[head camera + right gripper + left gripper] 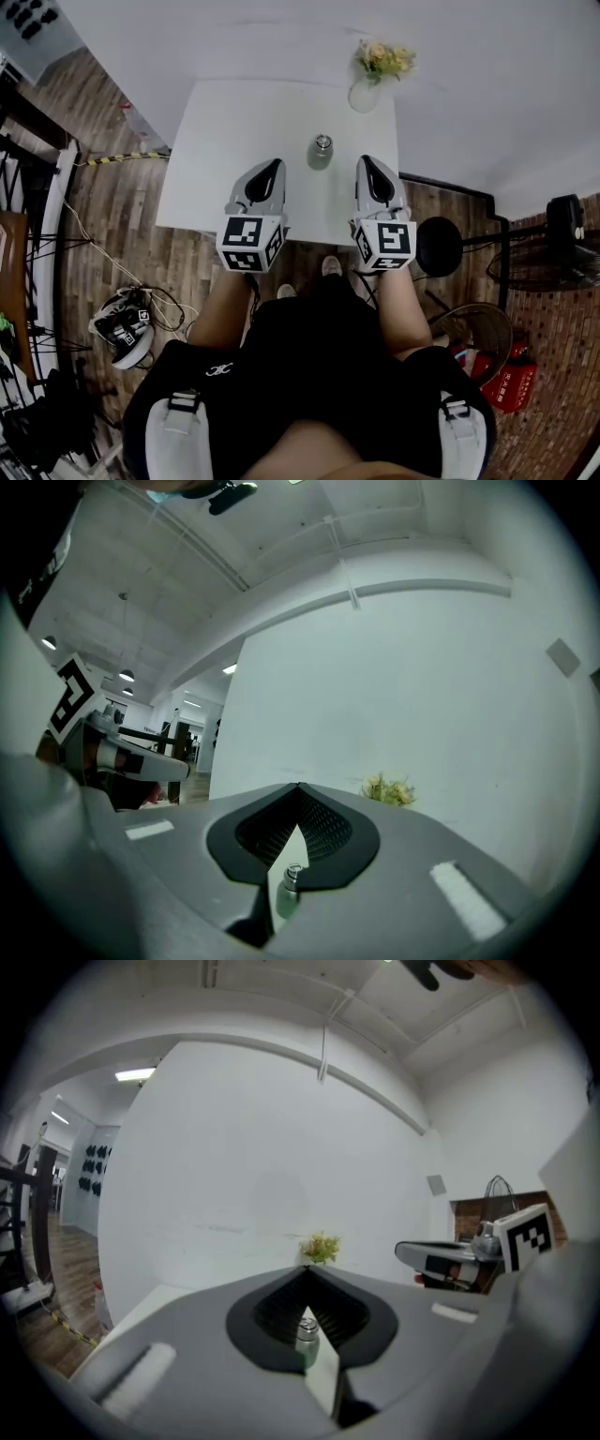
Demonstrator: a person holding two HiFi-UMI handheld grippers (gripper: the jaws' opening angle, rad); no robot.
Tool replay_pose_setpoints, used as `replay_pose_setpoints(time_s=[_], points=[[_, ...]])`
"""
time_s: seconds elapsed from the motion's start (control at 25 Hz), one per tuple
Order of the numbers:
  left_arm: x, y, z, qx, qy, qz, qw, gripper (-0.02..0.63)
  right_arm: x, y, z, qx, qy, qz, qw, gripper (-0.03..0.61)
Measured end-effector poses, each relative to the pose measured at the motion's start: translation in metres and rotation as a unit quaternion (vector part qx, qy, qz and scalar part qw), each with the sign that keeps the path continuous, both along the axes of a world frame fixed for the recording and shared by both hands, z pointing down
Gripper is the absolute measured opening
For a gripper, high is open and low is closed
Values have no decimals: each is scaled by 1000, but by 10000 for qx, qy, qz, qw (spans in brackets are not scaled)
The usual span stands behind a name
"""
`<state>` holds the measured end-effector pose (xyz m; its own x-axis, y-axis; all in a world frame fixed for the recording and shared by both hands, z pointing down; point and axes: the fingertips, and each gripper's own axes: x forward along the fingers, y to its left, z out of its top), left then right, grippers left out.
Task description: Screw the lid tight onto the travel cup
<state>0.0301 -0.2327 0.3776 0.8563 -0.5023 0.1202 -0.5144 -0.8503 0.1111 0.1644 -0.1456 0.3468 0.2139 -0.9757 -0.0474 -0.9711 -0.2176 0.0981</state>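
Here, left gripper point(269, 173): I hold it over the near edge of the white table point(225, 112). Its jaws are together with nothing between them, and they point toward the far side.
Travel cup point(321, 152): it stands upright on the table, ahead of both grippers and between their lines of aim, touched by neither.
Lid point(322, 142): a silvery cap that appears to sit on top of the cup; I cannot tell how far it is threaded.
Vase of flowers point(367, 89): it stands at the far edge of the table, behind the cup and apart from it.
Right gripper point(372, 172): I hold it level with the left one. Its jaws are likewise together and empty, and the cup shows only far off through the notch.
Step in hand: the approach, as I judge it; no grip has been taken on cup or lid.
Next move calls for: parting both pairs of jaws and reaching forward, then clamping one gripper on the cup body to steady it and closing the other on the lid to turn it down tight.
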Motion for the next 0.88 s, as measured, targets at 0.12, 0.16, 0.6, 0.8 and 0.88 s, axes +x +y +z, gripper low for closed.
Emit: replay_pose_setpoints(time_s=[0.12, 0.16, 0.6, 0.8, 0.88], points=[[14, -9, 5, 321, -219, -118, 9992, 49, 17, -12, 11, -160, -127, -291, 9994, -3], [20, -10, 8, 362, -260, -111, 9989, 49, 21, -17, 16, -244, -156, -420, 9987, -3], [71, -9, 84, -245, -549, 249, 9979, 168, 46, -64, 74, -974, -502, -2435, 9637, 160], [83, -16, 123, -491, -683, 84, 9964, 175, 55, -88, 103, -1363, -404, -2990, 9436, 173], [88, -19, 140, -580, -762, 27, 9954, 180, 58, -96, 116, -1530, -348, -3203, 9342, 184]])
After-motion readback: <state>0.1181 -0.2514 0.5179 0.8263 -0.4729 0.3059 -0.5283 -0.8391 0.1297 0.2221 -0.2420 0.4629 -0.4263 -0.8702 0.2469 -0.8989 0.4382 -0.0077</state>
